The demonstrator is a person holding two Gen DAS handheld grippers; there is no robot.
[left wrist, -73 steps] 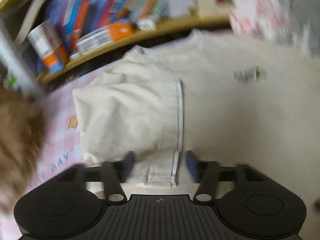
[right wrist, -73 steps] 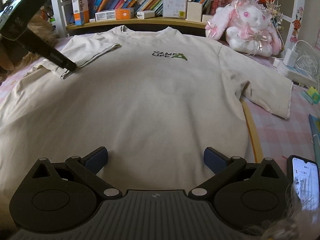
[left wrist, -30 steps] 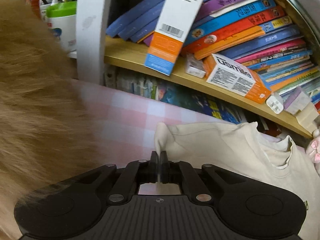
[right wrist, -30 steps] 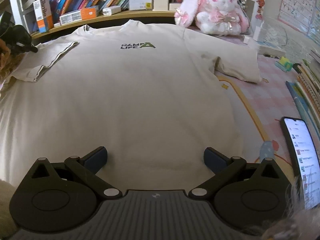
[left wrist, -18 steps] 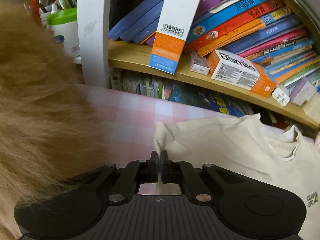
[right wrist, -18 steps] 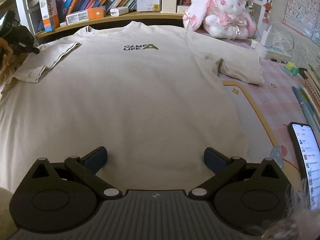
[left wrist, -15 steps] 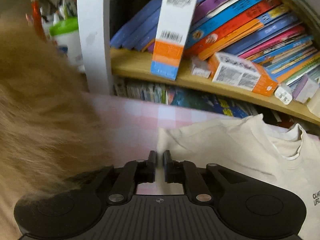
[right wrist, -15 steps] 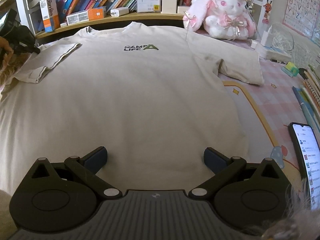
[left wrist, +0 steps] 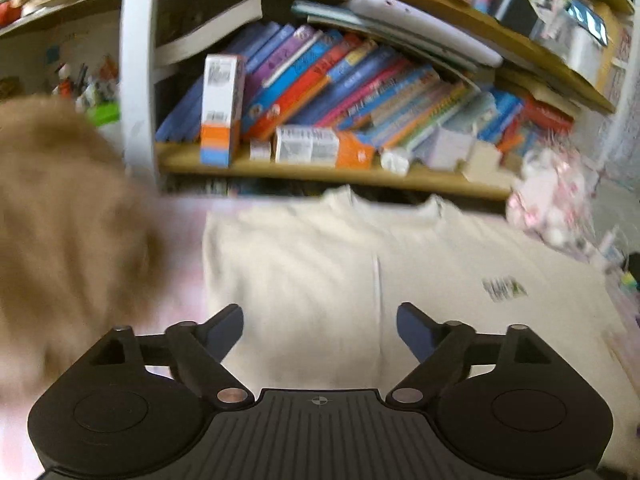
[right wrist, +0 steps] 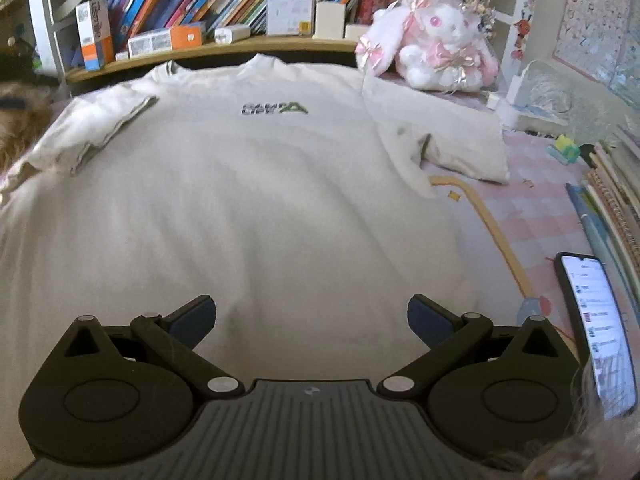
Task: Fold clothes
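Bookshelf (right wrist: 224, 50) stands behind the shirt (right wrist: 248, 208); left gripper (left wrist: 319, 330) has just opened, empty, leaving the sleeve (right wrist: 100, 120) folded inward; right gripper (right wrist: 311, 318) waits apart.

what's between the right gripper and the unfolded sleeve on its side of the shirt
Nothing visible. The right gripper hangs open over the lower body of the t-shirt, and only flat cloth lies between it and the spread sleeve. The plush rabbit sits beyond the sleeve, the phone off to the side.
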